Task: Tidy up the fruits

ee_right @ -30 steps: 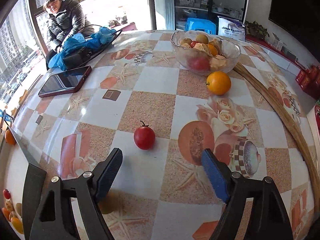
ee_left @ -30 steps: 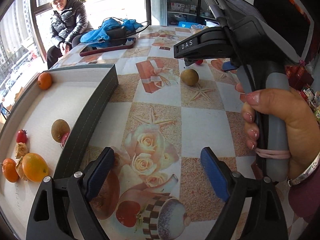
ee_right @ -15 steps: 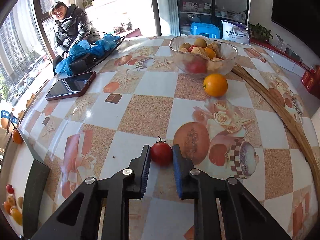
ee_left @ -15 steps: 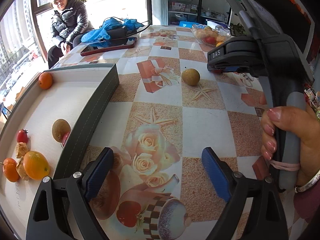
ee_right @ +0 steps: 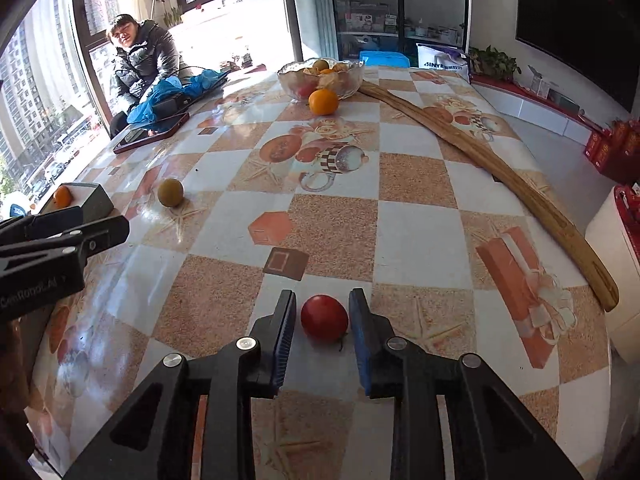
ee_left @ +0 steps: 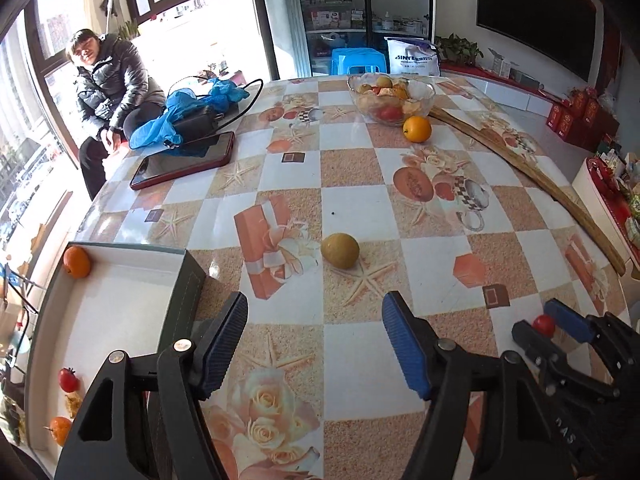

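Between the blue pads of the right tongs (ee_right: 322, 332) sits a small red tomato (ee_right: 324, 319), pinched from both sides just above the counter (ee_right: 420, 224); in the left wrist view the same tomato (ee_left: 544, 325) shows low on the right, gripped in those tongs (ee_left: 546, 326); the left tongs (ee_left: 314, 344) stand spread wide over the patterned cloth with nothing between them; just ahead of them a brownish round fruit (ee_left: 340, 250) lies on a starfish print, well apart from the tomato; to the left stands a shallow tray (ee_left: 182, 280) with a dark rim and white floor, holding a small orange (ee_left: 77, 262) in its far corner and, nearer the camera, another tomato (ee_left: 68, 379) and an orange fruit (ee_left: 60, 429); at the far side of the counter a glass bowl (ee_left: 424, 94) is heaped with fruit, and a loose orange (ee_left: 417, 129) rests just beside it.
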